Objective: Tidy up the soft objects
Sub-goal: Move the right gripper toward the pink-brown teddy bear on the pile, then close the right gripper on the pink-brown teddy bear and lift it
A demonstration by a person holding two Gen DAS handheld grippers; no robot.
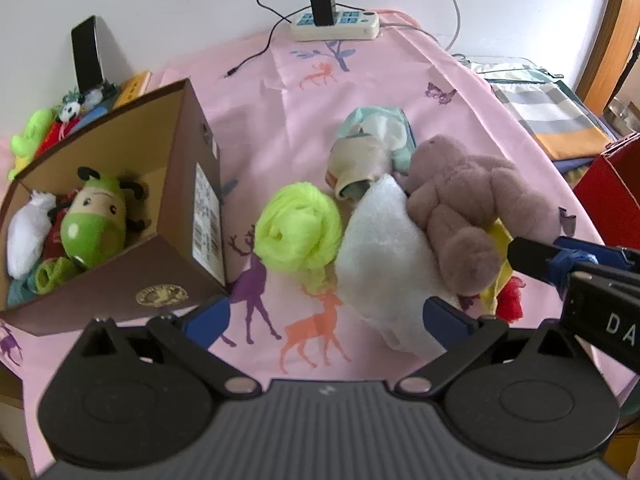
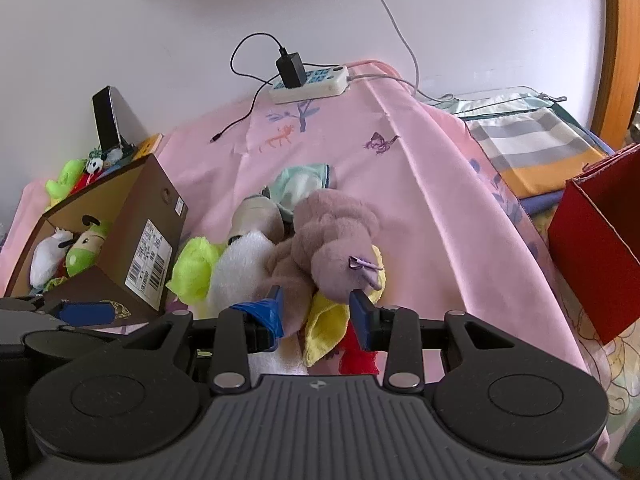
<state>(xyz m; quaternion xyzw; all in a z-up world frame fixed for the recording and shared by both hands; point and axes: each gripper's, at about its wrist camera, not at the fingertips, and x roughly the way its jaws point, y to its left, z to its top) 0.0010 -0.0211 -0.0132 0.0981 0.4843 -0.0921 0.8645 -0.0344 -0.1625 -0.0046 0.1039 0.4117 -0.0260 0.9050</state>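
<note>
A: What is seen, taking the brown cardboard box [image 1: 120, 216] as the landmark?

B: A pink deer-print cloth [image 1: 360, 80] is spread under everything; whether a bed or a worktop lies beneath cannot be told. The box is tipped on its side with its opening shown to the left wrist view. A green round-faced plush doll [image 1: 94, 220] and a white plush [image 1: 28, 232] are held inside it.

A: And to the right of the box?

B: A heap of soft things is found there. A mauve plush bear [image 1: 460, 208] is piled at the far side of the heap from the box, with a white fluffy cloth [image 1: 380, 256] touching it on the box side. A neon yellow-green fabric bundle [image 1: 298, 232] is laid between that cloth and the box. A beige rolled sock [image 1: 356, 168] is set just behind the cloth.

A: How are the grippers placed?

B: The left gripper [image 1: 328, 316] is held wide open just right of the box's near corner, with nothing gripped. The right gripper [image 2: 316, 312] is set narrow, its blue pads standing on either side of the bear's lower part and a yellow cloth [image 2: 324, 328]; whether they press cannot be told.

A: Anything farther off?

B: A white power strip [image 1: 336, 26] is seen well behind the box, by the wall.
</note>
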